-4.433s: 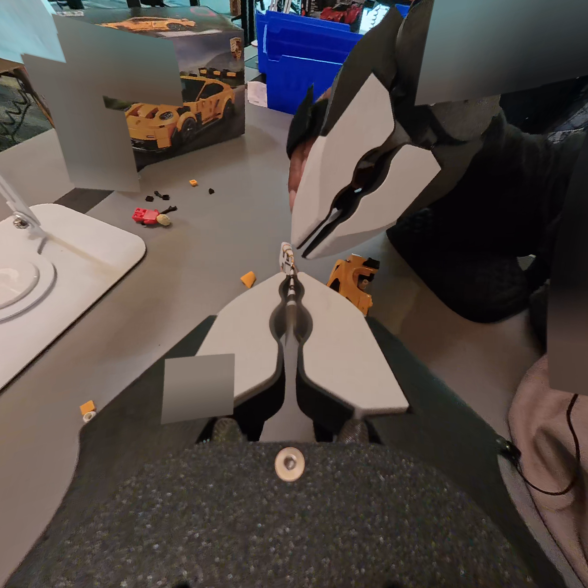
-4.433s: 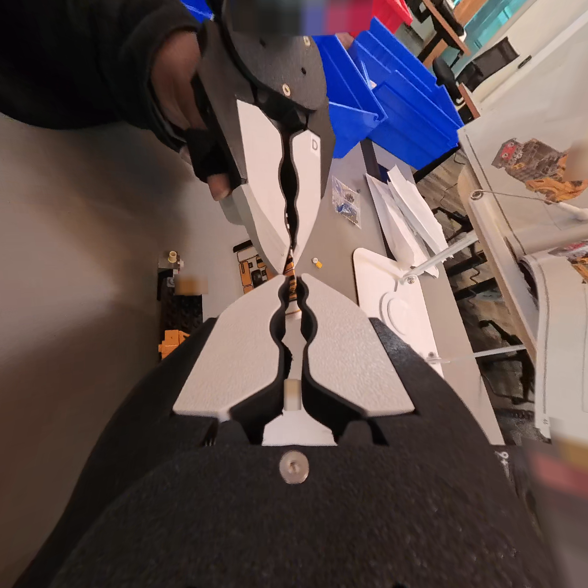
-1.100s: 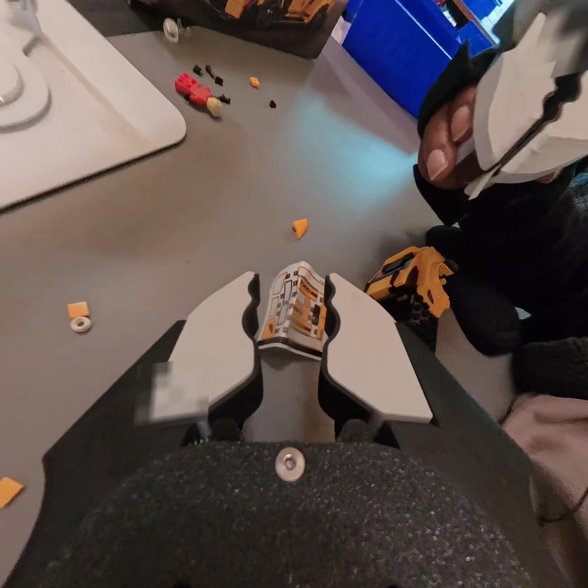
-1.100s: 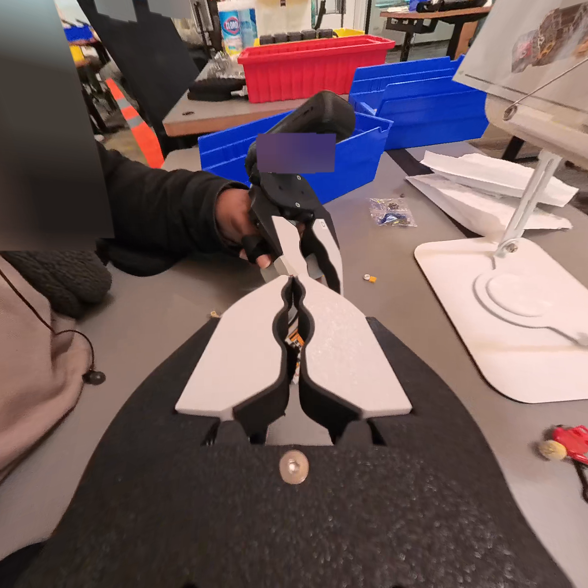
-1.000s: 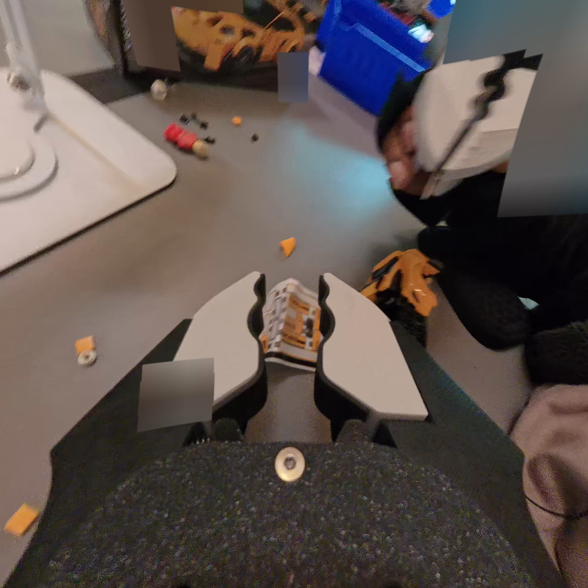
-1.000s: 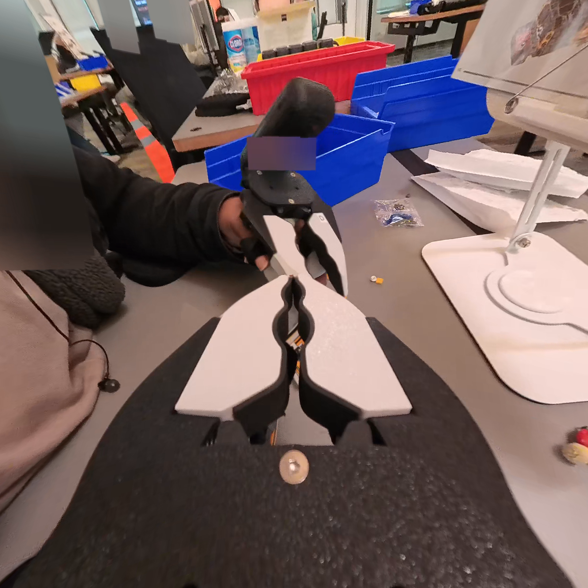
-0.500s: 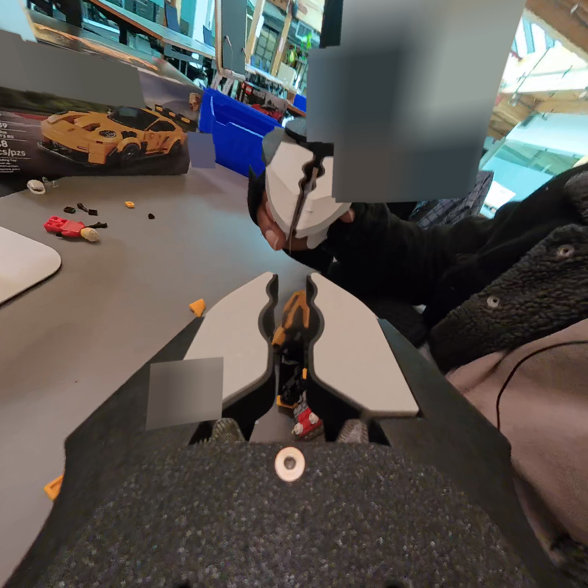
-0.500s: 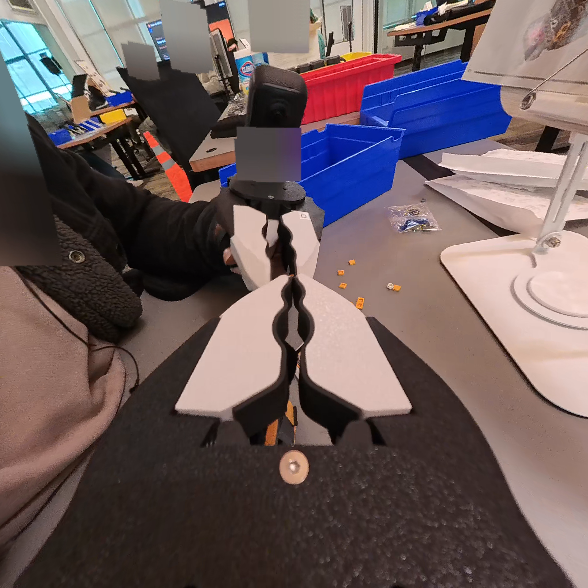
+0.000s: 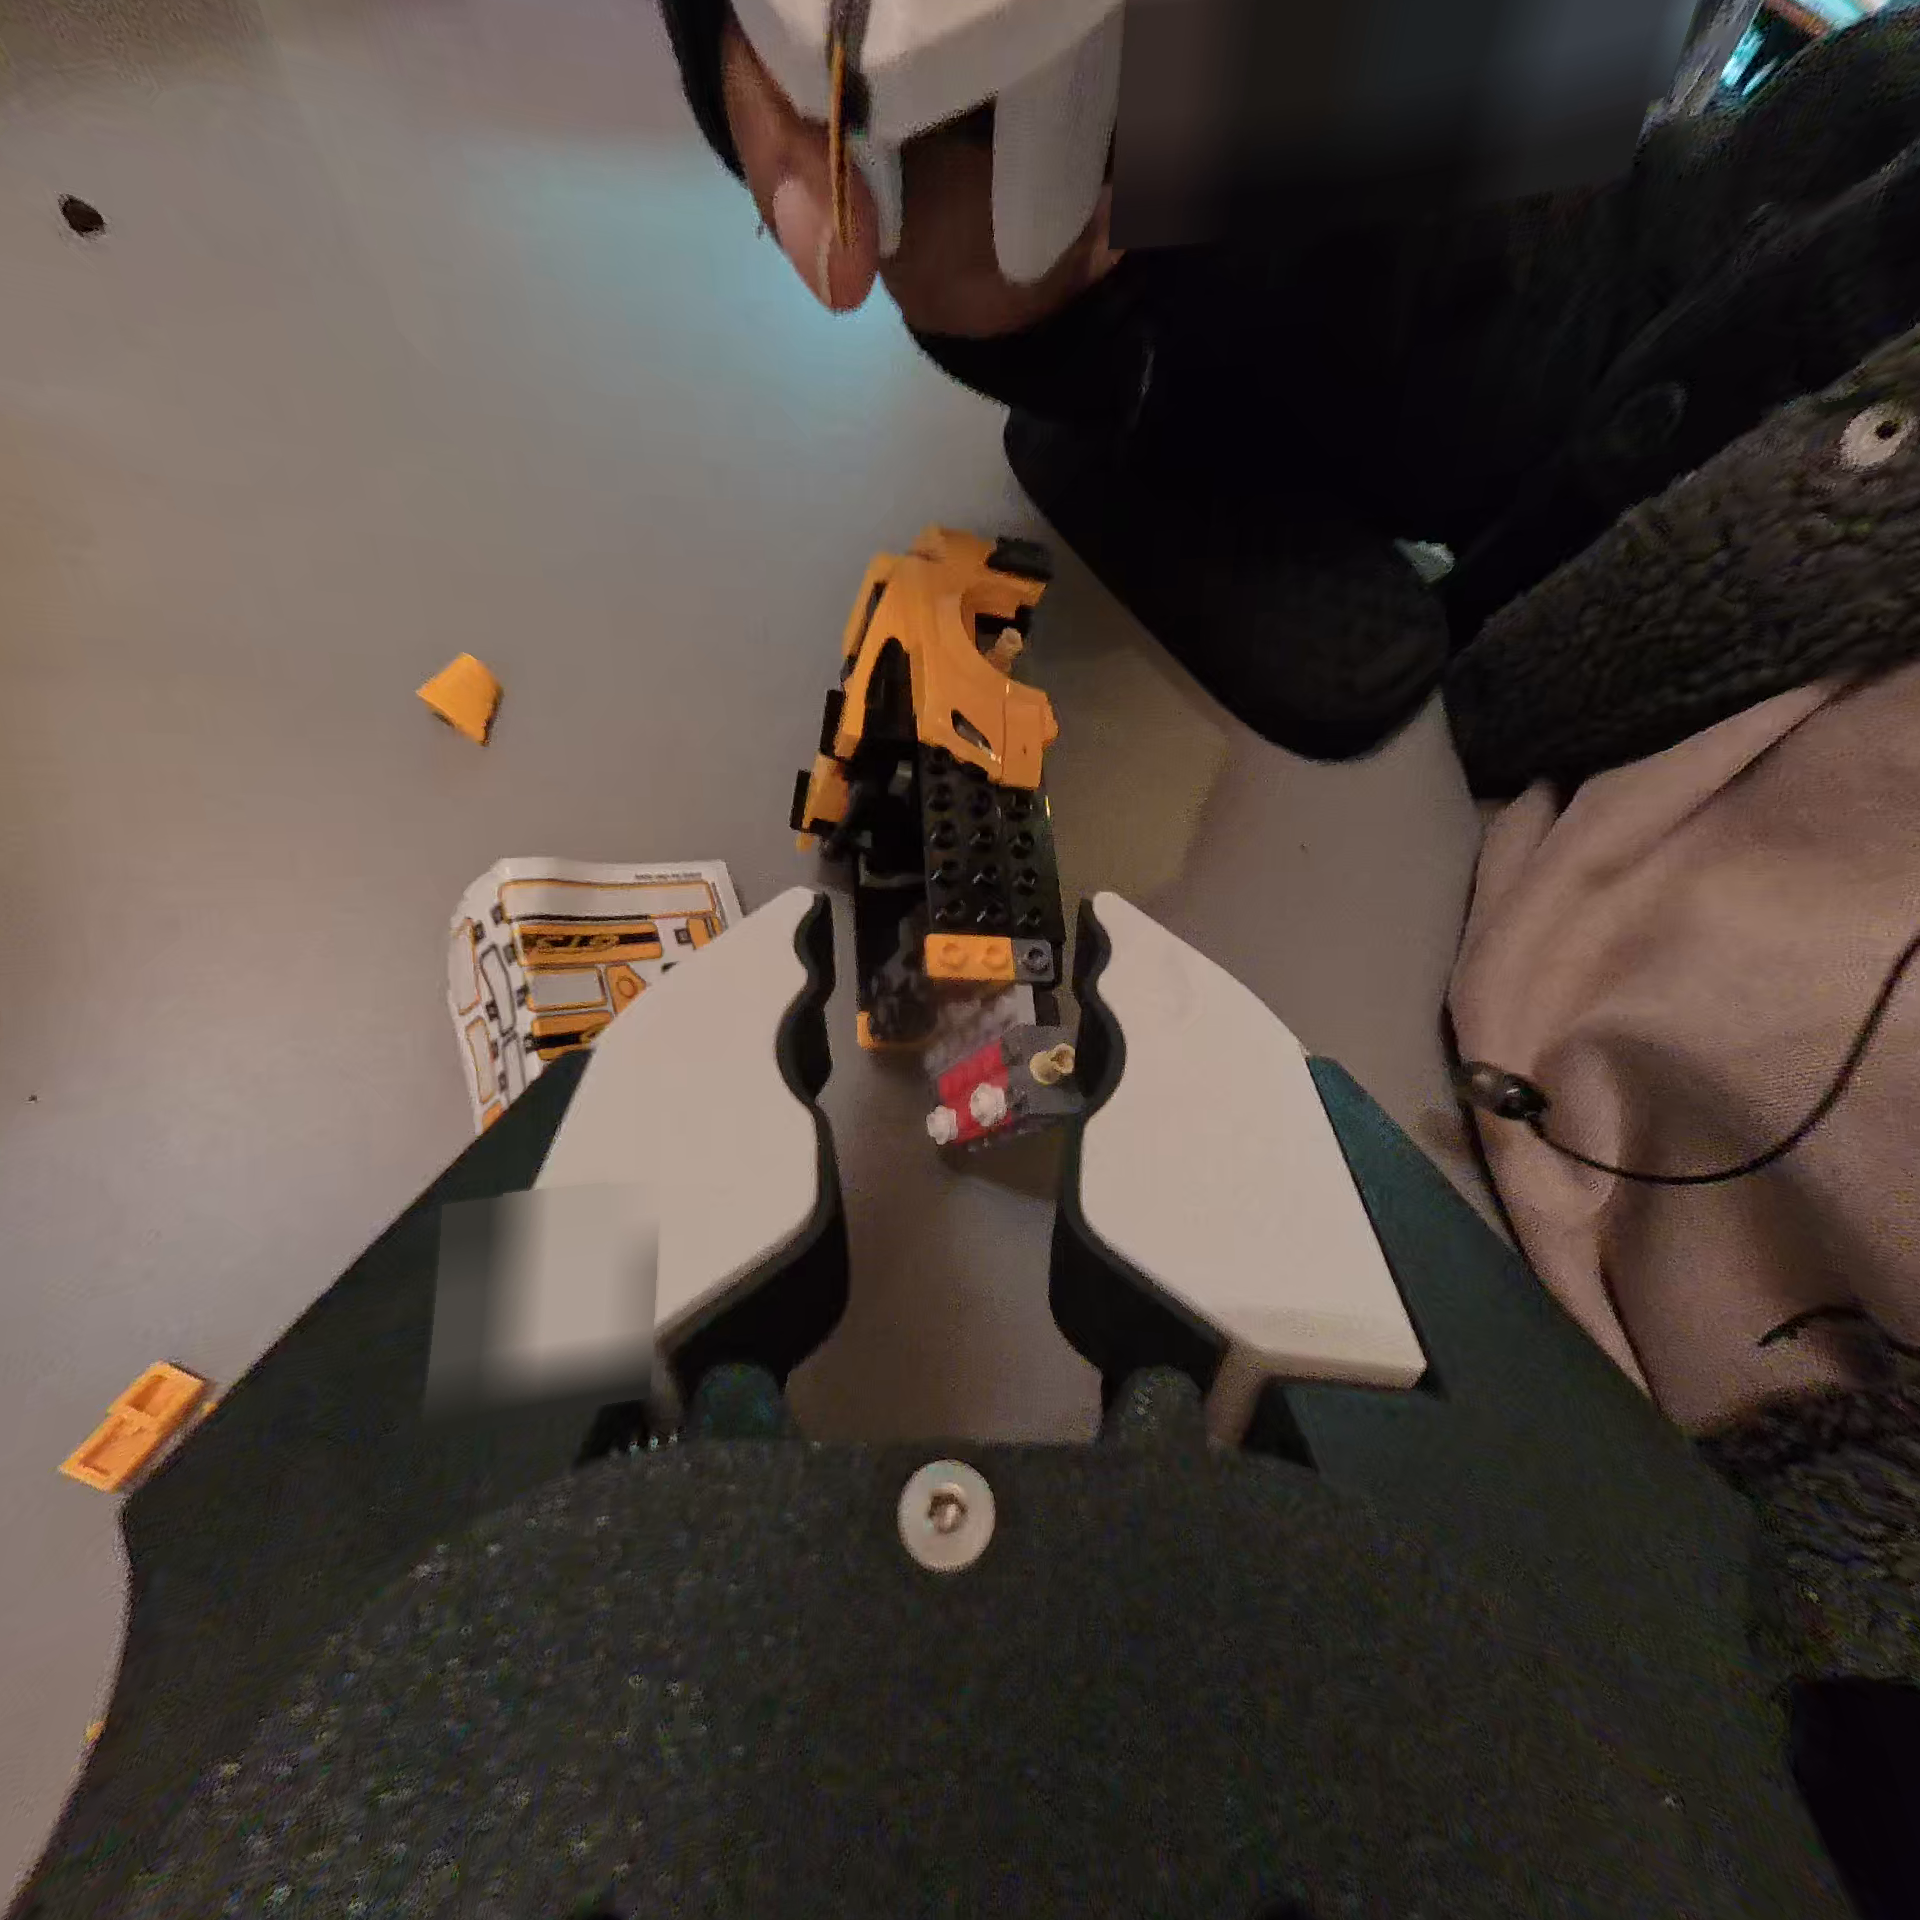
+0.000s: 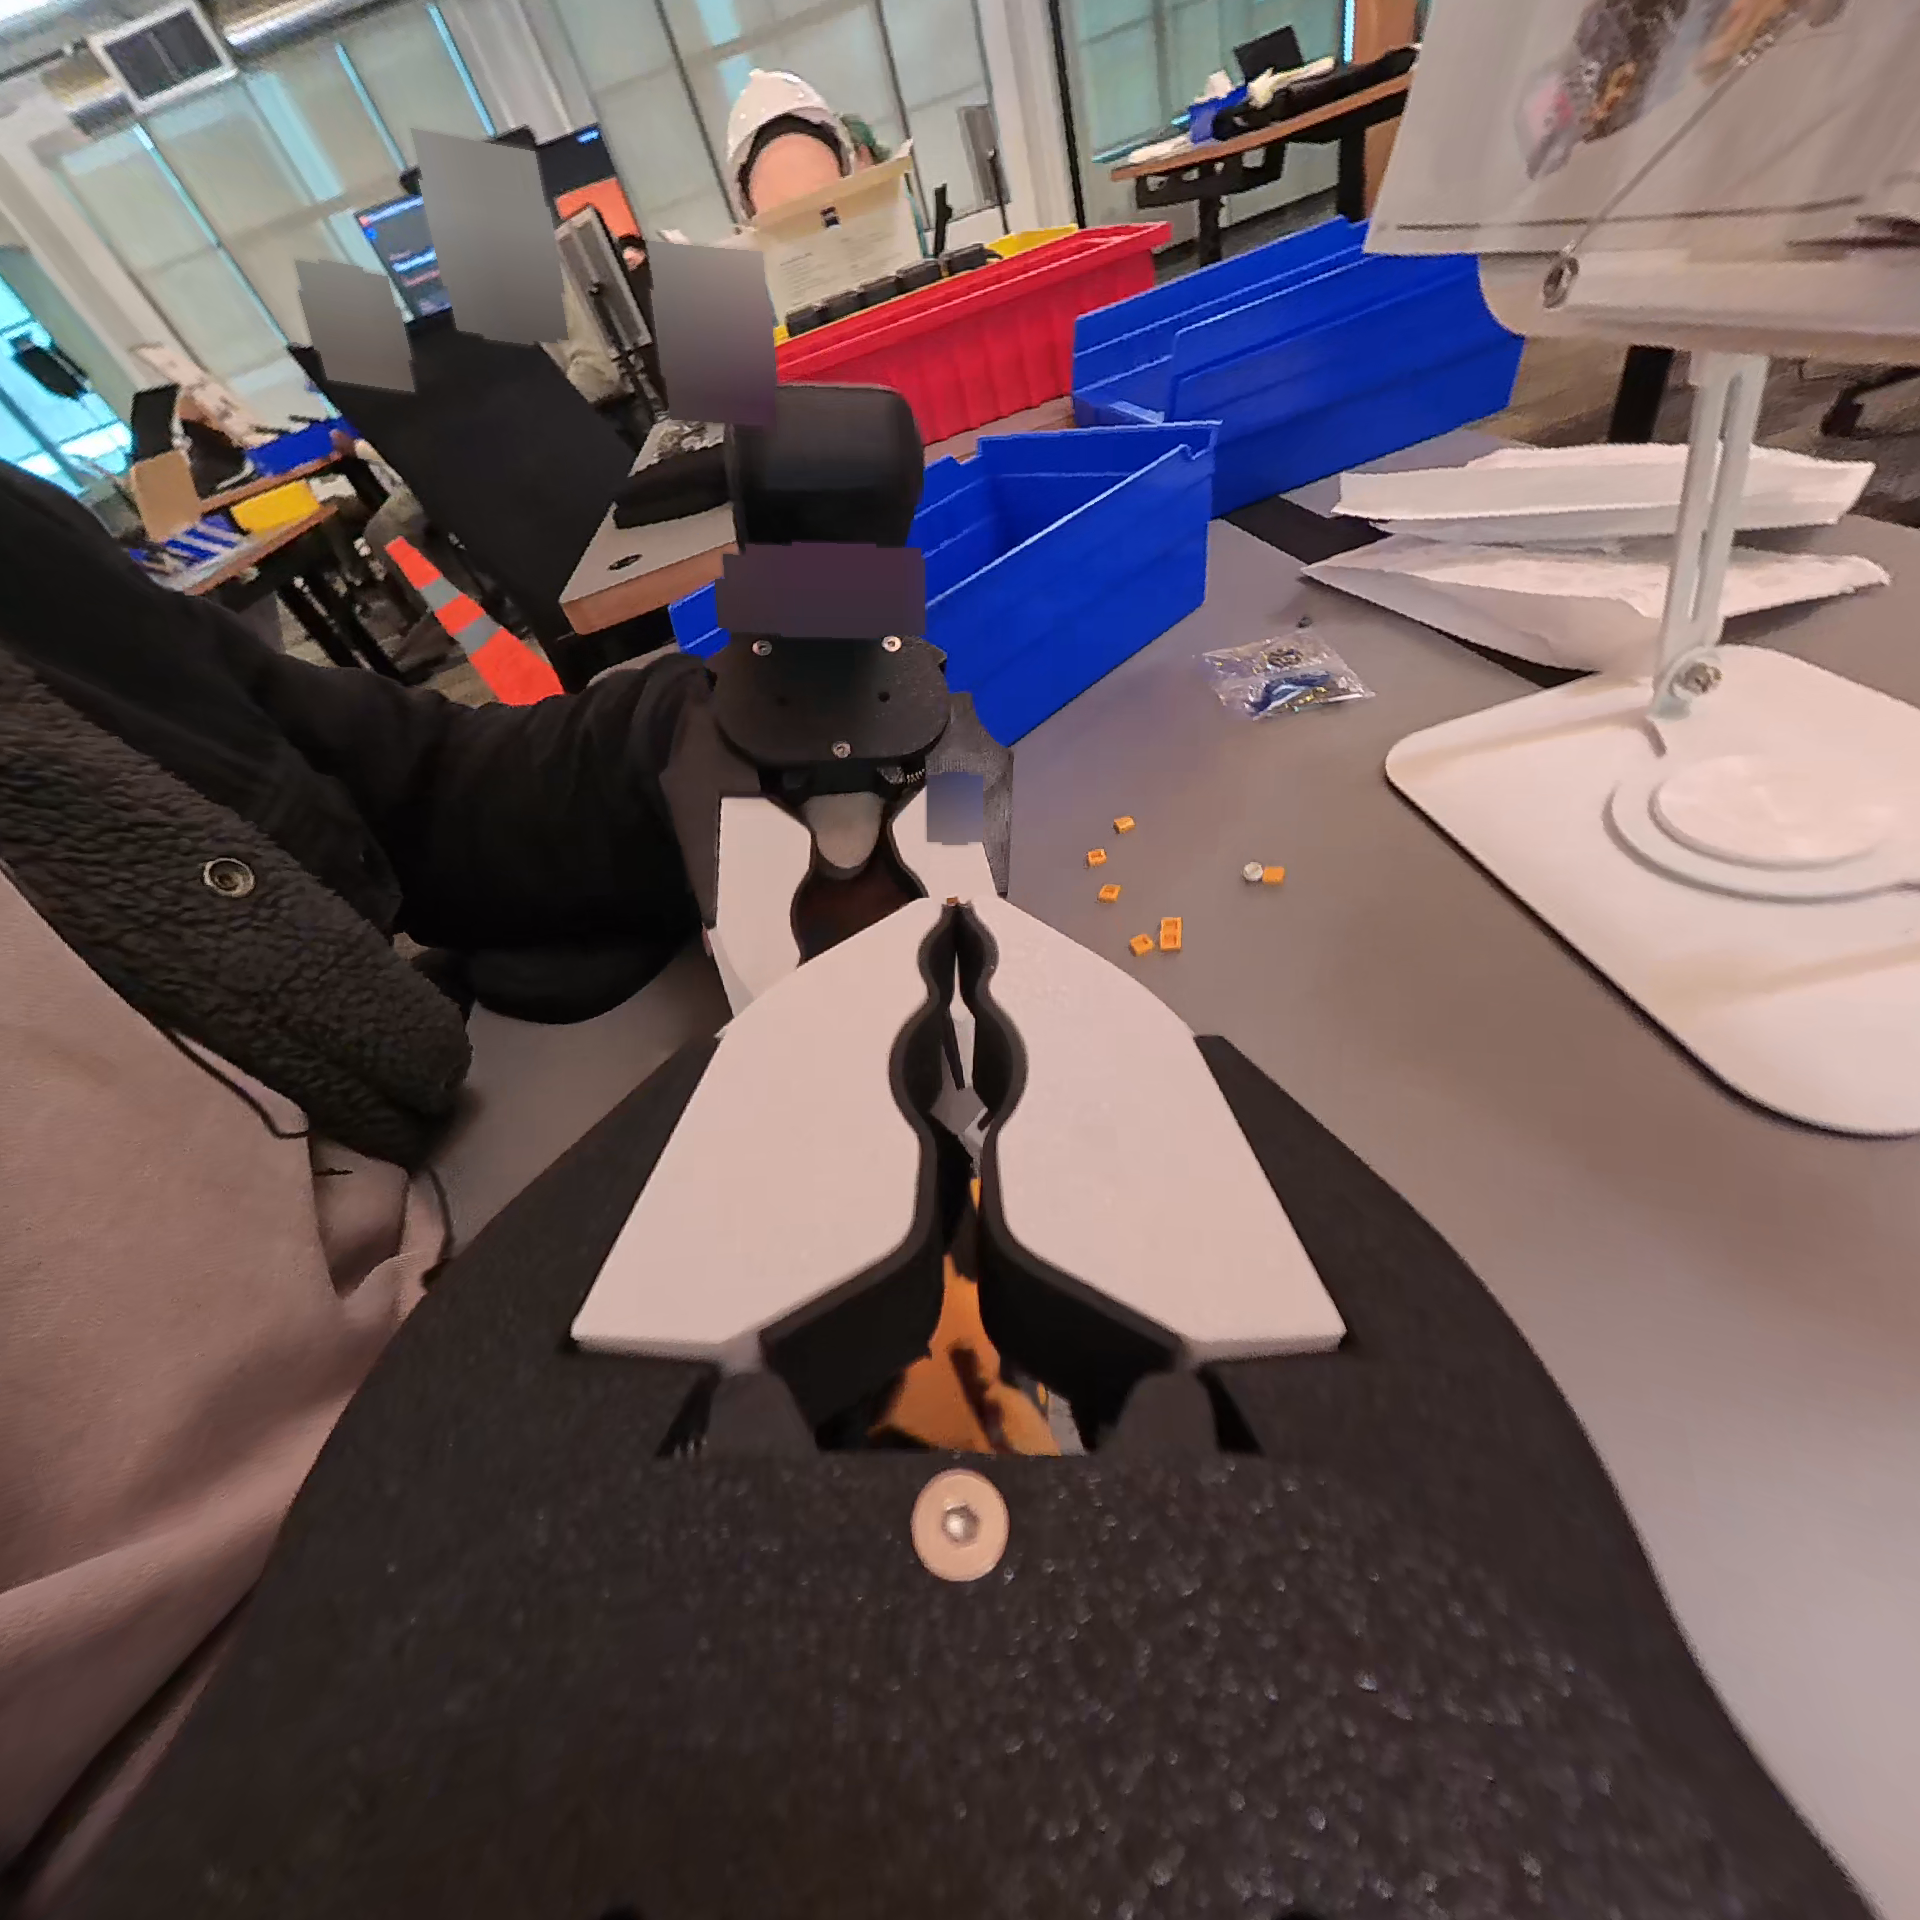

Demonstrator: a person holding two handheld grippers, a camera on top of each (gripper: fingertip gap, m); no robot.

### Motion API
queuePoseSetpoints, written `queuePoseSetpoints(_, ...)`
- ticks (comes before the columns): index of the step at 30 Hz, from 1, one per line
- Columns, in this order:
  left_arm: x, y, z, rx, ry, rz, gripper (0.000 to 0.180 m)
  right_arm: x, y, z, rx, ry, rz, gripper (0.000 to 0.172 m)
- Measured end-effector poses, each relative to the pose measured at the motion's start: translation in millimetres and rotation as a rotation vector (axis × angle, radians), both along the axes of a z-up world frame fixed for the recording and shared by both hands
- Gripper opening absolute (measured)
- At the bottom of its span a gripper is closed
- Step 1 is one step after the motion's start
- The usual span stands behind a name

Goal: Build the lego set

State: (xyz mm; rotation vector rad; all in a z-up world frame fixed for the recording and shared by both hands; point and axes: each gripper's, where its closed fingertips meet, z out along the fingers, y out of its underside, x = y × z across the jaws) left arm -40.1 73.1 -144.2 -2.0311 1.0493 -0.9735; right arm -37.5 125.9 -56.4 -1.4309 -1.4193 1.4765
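Observation:
In the left wrist view my left gripper point(image 9: 951, 904) is open, its fingers on either side of the rear end of a partly built yellow and black brick car point(image 9: 935, 748) lying on the grey table point(image 9: 312, 468). The pads stand close to it, with a small gap on each side. A white sticker sheet point(image 9: 561, 956) lies flat on the table beside my left finger. My right gripper point(image 10: 953, 909) is shut on a thin orange sticker point(image 9: 840, 135) that hangs from its tips; it hovers above the far end of the car. In the right wrist view the left gripper's fingers point(image 10: 743, 894) show just beyond.
An orange slope piece point(image 9: 462, 696) and small orange plates point(image 9: 135, 1423) lie loose, with more point(image 10: 1153, 935) by a white stand base point(image 10: 1714, 862). Blue bins point(image 10: 1081, 561), a red bin point(image 10: 977, 322), paper bags point(image 10: 1558, 540) and a parts bag point(image 10: 1283, 665) stand farther off. A person's sleeves border the table.
My left gripper let the sticker sheet go onto the table and moved right over the brick car, its jaws first narrowing and then opening wider around it. My right gripper stayed shut and moved closer above.

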Motion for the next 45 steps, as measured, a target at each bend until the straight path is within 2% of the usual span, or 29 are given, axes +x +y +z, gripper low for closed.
queuePoseSetpoints(5,5,-9,-11,-0.028,0.074,-0.013,0.032,10,-5,-4,-0.024,-0.012,-0.038,0.0)
queuePoseSetpoints(9,6,-14,-11,-0.043,0.1,-0.002,0.033,19,-8,-8,-0.057,-0.037,-0.075,0.0)
queuePoseSetpoints(15,13,-31,-8,-0.075,0.083,-0.04,0.034,36,-13,-24,-0.173,-0.144,-0.16,0.0)
queuePoseSetpoints(23,20,-52,2,-0.106,0.022,-0.144,0.032,55,-40,-35,-0.278,-0.251,-0.217,0.0)
queuePoseSetpoints(31,15,-39,6,-0.06,-0.008,-0.15,0.028,46,-57,-60,-0.371,-0.383,-0.278,0.0)
queuePoseSetpoints(38,15,-25,9,-0.028,-0.113,-0.078,0.029,43,-56,-68,-0.381,-0.477,-0.323,0.0)
queuePoseSetpoints(45,15,-22,7,-0.024,-0.127,-0.058,0.028,42,-58,-72,-0.408,-0.54,-0.318,0.0)
